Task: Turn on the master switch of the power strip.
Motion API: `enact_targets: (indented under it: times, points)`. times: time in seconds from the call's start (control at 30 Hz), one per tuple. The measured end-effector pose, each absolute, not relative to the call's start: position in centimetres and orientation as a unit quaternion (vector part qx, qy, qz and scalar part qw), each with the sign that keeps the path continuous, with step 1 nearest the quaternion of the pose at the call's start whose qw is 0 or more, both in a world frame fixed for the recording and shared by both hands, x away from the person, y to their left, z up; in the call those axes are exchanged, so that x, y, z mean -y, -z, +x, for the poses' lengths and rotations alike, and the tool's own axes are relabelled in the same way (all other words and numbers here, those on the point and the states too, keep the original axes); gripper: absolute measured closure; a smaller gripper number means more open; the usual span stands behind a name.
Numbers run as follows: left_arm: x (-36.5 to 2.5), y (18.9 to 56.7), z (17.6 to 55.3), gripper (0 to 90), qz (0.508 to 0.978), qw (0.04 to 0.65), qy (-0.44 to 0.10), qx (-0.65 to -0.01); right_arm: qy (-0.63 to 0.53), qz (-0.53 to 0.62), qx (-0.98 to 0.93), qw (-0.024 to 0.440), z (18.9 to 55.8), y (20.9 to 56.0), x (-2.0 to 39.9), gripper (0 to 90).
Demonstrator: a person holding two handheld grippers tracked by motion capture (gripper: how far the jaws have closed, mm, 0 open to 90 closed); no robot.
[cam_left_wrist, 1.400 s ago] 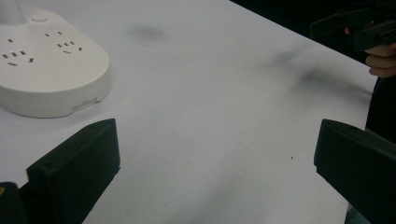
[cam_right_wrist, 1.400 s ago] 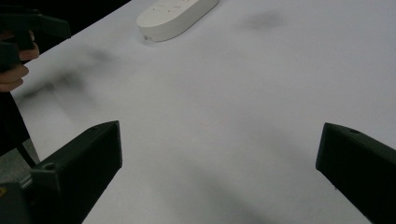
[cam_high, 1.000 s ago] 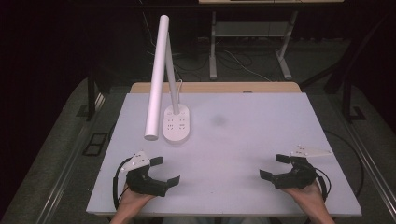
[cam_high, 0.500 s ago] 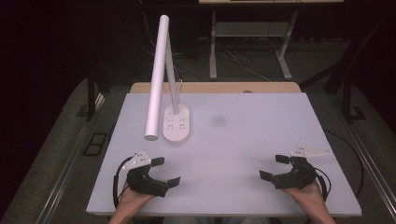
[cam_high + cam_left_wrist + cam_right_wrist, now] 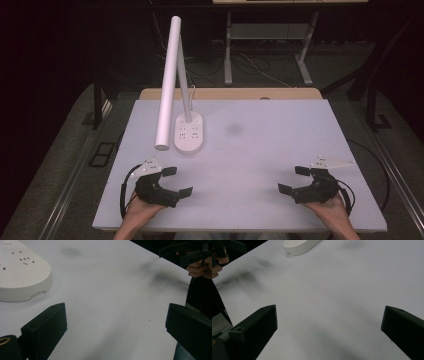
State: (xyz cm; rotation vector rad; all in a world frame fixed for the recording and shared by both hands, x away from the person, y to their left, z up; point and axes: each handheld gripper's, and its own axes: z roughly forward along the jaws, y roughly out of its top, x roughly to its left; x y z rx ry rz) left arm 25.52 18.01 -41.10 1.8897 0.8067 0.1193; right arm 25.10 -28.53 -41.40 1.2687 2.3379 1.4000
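Lamp [image 5: 172,80] unmoved; both tongs, left [image 5: 180,181] and right [image 5: 294,180], stay spread.

white lamp [image 5: 172,85], white table [image 5: 260,150], black grippers

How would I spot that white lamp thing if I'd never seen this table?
Start at the pale table and look to its far left part. There a white oval base with socket holes lies flat, and the desk lamp rises from it: the one tall thing, with a long white tube head.
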Motion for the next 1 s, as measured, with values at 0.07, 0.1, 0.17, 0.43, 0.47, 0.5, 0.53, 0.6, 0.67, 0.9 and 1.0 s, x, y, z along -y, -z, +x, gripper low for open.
enact_targets:
  times: [0.07,0.1,0.17,0.43,0.47,0.5,0.53,0.6,0.67,0.9,1.0]
  points:
    - [-18.1,40.9,25.6,2.9,0.786,0.516,-0.049,-0.336,-0.464,0.421,-0.777,0.068,25.1,41.5,28.5,0.0]
    - [-18.1,40.8,25.7,2.9,0.787,0.515,-0.049,-0.335,-0.464,0.421,-0.777,0.067,25.1,41.5,28.5,0.0]
    - [-18.2,40.7,25.8,3.0,0.789,0.513,-0.048,-0.336,-0.463,0.421,-0.777,0.066,25.1,41.5,28.4,0.0]
    - [-18.5,40.0,26.5,2.9,0.793,0.506,-0.045,-0.336,-0.461,0.423,-0.778,0.068,25.1,41.5,28.4,0.0]
    - [-18.5,39.9,26.6,2.9,0.794,0.505,-0.045,-0.335,-0.461,0.422,-0.778,0.068,25.1,41.5,28.4,0.0]
    - [-18.5,39.8,26.7,2.9,0.794,0.504,-0.045,-0.336,-0.460,0.423,-0.778,0.068,25.1,41.5,28.4,0.0]
    - [-18.5,39.7,26.8,2.9,0.795,0.504,-0.044,-0.336,-0.460,0.422,-0.778,0.068,25.1,41.5,28.4,0.0]
    - [-18.6,39.5,27.0,2.9,0.796,0.501,-0.045,-0.336,-0.460,0.421,-0.779,0.069,25.1,41.5,28.4,0.0]
    - [-18.7,39.3,27.2,2.9,0.798,0.500,-0.046,-0.334,-0.459,0.422,-0.779,0.068,25.1,41.5,28.4,0.0]
    - [-18.8,38.6,28.0,3.0,0.802,0.493,-0.046,-0.334,-0.459,0.419,-0.780,0.068,25.1,41.5,28.4,0.0]
    - [-18.8,38.4,28.4,3.0,0.802,0.492,-0.044,-0.336,-0.459,0.420,-0.780,0.067,25.1,41.5,28.4,0.0]
